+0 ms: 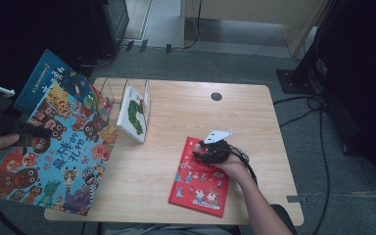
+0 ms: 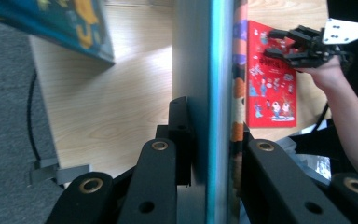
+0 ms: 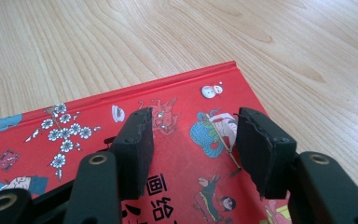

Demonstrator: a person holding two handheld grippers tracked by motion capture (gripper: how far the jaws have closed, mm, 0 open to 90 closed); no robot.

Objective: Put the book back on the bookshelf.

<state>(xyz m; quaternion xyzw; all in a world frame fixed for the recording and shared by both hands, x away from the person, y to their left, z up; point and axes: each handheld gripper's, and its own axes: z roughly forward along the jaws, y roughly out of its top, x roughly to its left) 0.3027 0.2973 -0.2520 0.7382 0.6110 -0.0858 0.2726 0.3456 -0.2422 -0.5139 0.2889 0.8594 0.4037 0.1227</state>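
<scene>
A: Over the left edge of the worktop (image 1: 142, 181), the left claw (image 1: 27, 131) has its jaws pinched on a big picture book (image 1: 54, 152) with cartoon animals on the cover. From the left claw's own camera you look straight down that book's edge, a pale and teal strip running up between the two black jaws.

B: And where does it have to go?

A: My guess is the wire book rack (image 1: 108, 93) at the back left of the worktop, where a white book (image 1: 133, 113) already stands upright. The rack lies ahead and to the right of the held book, quite near its top corner.

B: How is the book turned?

A: Tilted, cover up, long side running away from the person. It would need to stand on edge to slip into a slot.

B: The other hand?

A: The right claw (image 1: 210, 151) hovers over the top end of a red book (image 1: 200, 178) lying flat, jaws partly apart, gripping nothing. That book lies well right of the rack, so the left hand is the nearer one.
</scene>
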